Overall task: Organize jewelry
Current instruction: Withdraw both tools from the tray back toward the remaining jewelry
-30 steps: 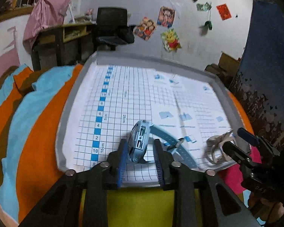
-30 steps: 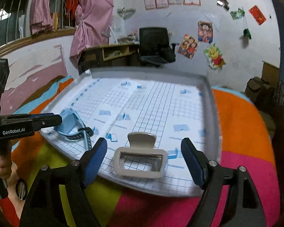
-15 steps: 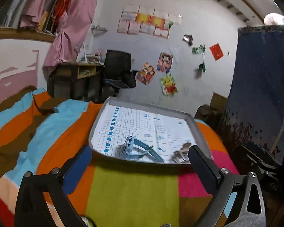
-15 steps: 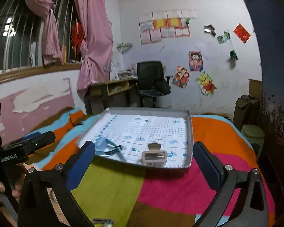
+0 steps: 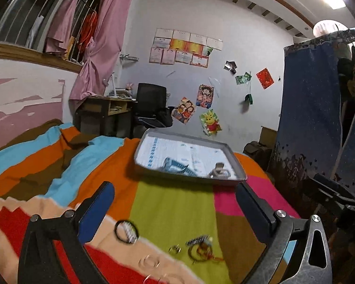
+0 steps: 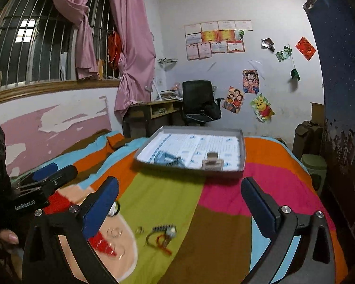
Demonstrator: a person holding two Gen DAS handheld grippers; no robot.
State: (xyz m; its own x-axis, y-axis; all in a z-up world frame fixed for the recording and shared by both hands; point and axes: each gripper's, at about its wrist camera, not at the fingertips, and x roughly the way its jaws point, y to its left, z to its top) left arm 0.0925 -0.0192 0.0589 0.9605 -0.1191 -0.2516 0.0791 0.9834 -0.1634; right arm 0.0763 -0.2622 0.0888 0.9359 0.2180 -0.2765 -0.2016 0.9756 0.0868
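— Well, where do my hand-held grippers stand?

— Your left hand-held gripper (image 5: 175,203) and right hand-held gripper (image 6: 179,201) both hang above the striped bedspread (image 6: 220,241), jaws spread wide, holding nothing.

— And the jewelry?

— I see a blue watch (image 5: 176,165) and a beige hair clip (image 6: 212,163) inside the grey tray (image 6: 243,146) on the bed. A black bracelet (image 5: 126,232), a small ring (image 5: 175,249) and a red-corded bangle (image 6: 161,237) lie loose on the bedspread, near the grippers.
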